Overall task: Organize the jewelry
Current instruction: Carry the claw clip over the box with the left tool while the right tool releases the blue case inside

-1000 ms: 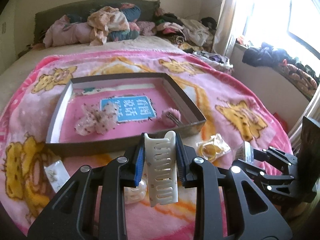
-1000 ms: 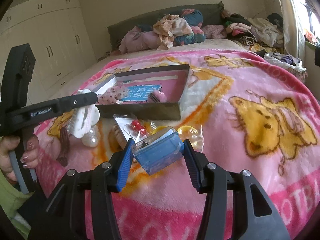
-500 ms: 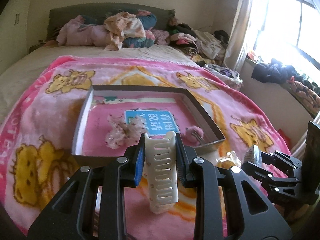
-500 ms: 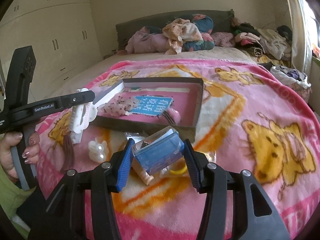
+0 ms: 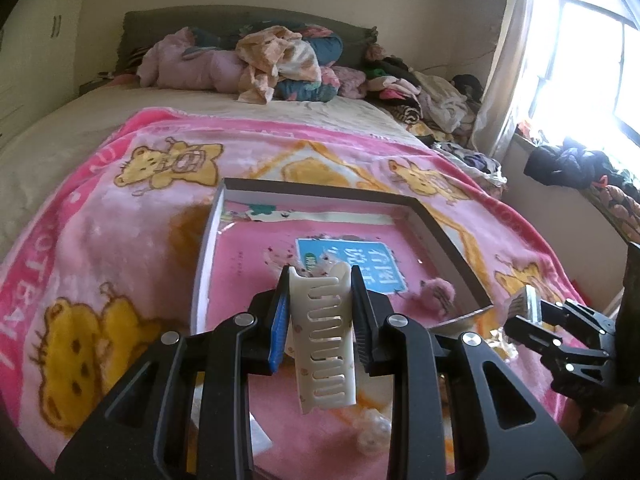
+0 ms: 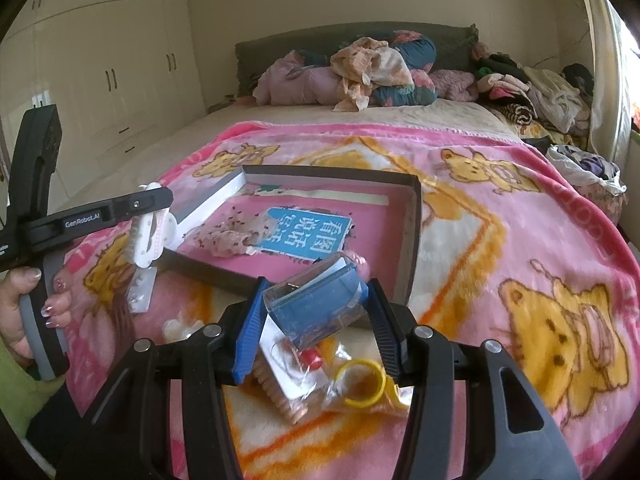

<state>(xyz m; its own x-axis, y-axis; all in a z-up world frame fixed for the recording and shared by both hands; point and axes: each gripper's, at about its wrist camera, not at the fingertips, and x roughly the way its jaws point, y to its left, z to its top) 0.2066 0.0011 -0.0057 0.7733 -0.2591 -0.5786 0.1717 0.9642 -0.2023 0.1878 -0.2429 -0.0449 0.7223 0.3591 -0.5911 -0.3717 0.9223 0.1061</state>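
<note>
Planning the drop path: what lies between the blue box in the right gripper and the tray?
Right wrist view: only the tray's dark near wall. The blue box hangs just short of it.

Left gripper (image 5: pixel 320 292) clamps a white hair clip (image 5: pixel 326 340), upright, at 6 o'clock. Tray (image 5: pixel 448 236) lies beyond on the blanket (image 5: pixel 100 240), holding a pink clip (image 5: pixel 438 292). Right gripper (image 5: pixel 532 312) at 4 o'clock grips a small box (image 5: pixel 524 300).

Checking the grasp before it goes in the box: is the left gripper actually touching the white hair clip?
Touching. The left wrist view shows the left gripper shut on the white hair clip, both pads pressed against its sides with no gap.
</note>
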